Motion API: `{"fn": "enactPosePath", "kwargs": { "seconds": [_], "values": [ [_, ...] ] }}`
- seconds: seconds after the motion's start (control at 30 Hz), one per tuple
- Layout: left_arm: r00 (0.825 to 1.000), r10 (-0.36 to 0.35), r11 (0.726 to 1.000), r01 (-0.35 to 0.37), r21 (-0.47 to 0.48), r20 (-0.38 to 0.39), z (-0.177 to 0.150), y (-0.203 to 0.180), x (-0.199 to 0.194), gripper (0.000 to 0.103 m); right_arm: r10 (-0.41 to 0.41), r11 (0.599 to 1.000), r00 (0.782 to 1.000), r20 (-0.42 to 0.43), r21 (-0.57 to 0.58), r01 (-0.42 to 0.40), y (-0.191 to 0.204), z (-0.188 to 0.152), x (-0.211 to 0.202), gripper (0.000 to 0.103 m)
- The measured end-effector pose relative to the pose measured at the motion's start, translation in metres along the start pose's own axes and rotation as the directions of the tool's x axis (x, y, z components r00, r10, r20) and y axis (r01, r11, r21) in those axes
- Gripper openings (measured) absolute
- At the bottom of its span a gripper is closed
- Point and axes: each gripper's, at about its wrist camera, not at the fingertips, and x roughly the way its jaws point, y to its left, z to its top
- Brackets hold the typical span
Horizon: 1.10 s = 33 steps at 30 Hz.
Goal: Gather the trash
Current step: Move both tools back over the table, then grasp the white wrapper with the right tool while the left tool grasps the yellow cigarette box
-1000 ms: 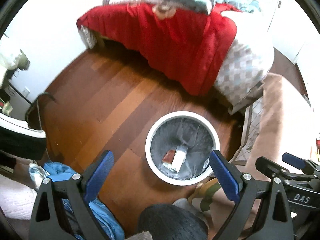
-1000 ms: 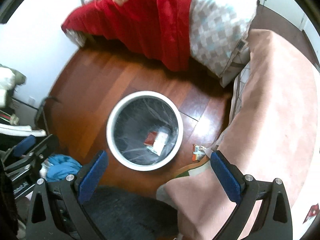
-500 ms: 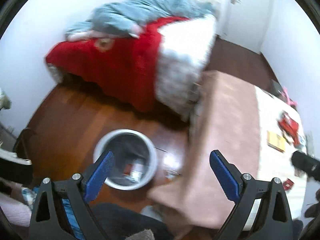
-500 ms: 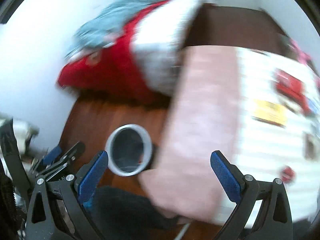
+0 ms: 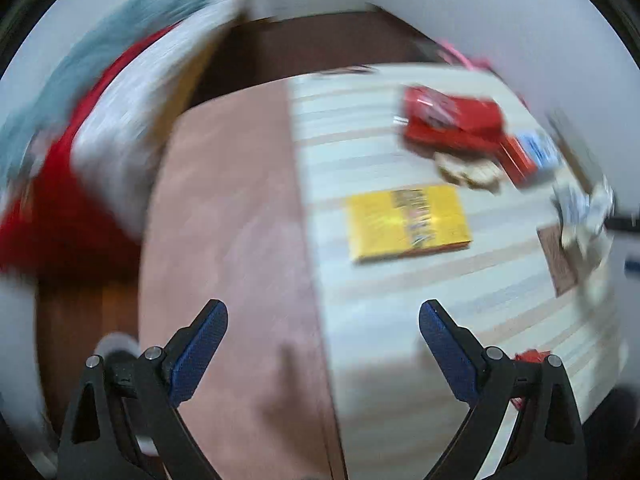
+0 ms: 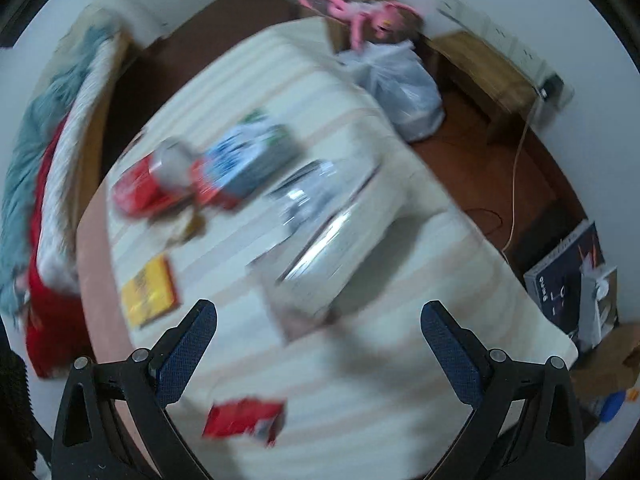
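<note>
Trash lies scattered on the striped bed (image 6: 360,380): a small red wrapper (image 6: 244,420) near its front edge and a yellow packet (image 5: 408,222) farther in. Both the left hand-held gripper (image 5: 322,344) and the right hand-held gripper (image 6: 318,344) hang spread wide and empty above it. The views are blurred, so steadying first, then lowering the right one squarely over the close red wrapper, looks the surest pick.

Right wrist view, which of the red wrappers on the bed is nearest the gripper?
The small red wrapper lying alone by the right gripper, low in view; the other red packet lies farther up the bed.
</note>
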Motion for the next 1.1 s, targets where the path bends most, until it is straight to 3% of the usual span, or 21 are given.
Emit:
{"fn": "enactPosePath", "kwargs": {
  "seconds": [0.07,0.13,0.27,0.4,0.5,0.6,0.63,0.73,0.83,0.9,0.93,1.0,1.1],
  "values": [
    [1.000,-0.006,0.991,0.008,0.130,-0.013,0.017,-0.013,0.014,0.098,0.003,1.000,1.000,-0.010,0.023,-0.003,-0.006,0.014,0.011,0.103],
    [0.999,-0.034,0.963,0.040,0.266,-0.027,0.033,-0.027,0.027,0.097,0.011,1.000,1.000,-0.019,0.025,-0.010,-0.008,0.023,0.019,0.102],
    [0.995,-0.072,0.849,0.099,0.520,-0.070,0.052,-0.049,0.051,0.097,0.014,1.000,0.999,-0.031,0.013,-0.013,-0.004,0.040,0.036,0.086],
    [0.988,-0.081,0.766,0.144,0.626,-0.129,0.059,-0.058,0.070,0.097,0.020,1.000,0.999,-0.035,0.004,-0.019,0.003,0.049,0.045,0.067],
    [0.985,-0.104,0.739,0.171,0.651,-0.140,0.062,-0.061,0.074,0.093,0.019,1.000,0.999,-0.044,-0.007,-0.019,0.004,0.052,0.053,0.053],
    [0.966,-0.174,0.746,0.255,0.615,-0.190,0.065,-0.054,0.072,0.071,0.015,1.000,0.999,-0.046,-0.025,-0.016,0.006,0.049,0.054,0.040],
    [0.968,-0.174,0.752,0.250,0.610,-0.183,0.065,-0.054,0.073,0.070,0.017,0.999,0.999,-0.046,-0.028,-0.018,0.006,0.047,0.055,0.036],
    [0.966,-0.197,0.801,0.258,0.540,-0.168,0.062,-0.049,0.069,0.067,0.016,0.999,0.999,-0.045,-0.049,-0.018,0.010,0.042,0.054,0.028],
    [0.964,-0.214,0.876,0.261,0.406,-0.157,0.059,-0.035,0.064,0.062,0.030,0.996,0.998,-0.052,-0.080,-0.034,0.015,0.034,0.051,0.023],
    [0.968,-0.183,0.946,0.221,0.239,-0.174,0.051,-0.023,0.062,0.061,0.032,0.992,0.998,-0.054,-0.123,-0.039,0.022,0.024,0.047,0.022],
    [0.965,-0.180,0.963,0.212,0.164,-0.192,0.048,-0.016,0.062,0.061,0.032,0.989,0.998,-0.057,-0.140,-0.040,0.024,0.020,0.044,0.021],
    [0.955,-0.212,0.975,0.222,0.027,-0.207,0.041,-0.001,0.058,0.061,0.039,0.983,0.997,-0.069,-0.174,-0.051,0.029,0.009,0.042,0.020],
    [0.953,-0.247,0.968,0.249,-0.012,-0.174,0.032,0.008,0.056,0.062,0.043,0.975,0.995,-0.091,-0.213,-0.062,0.033,-0.008,0.040,0.020]
  ]
}}
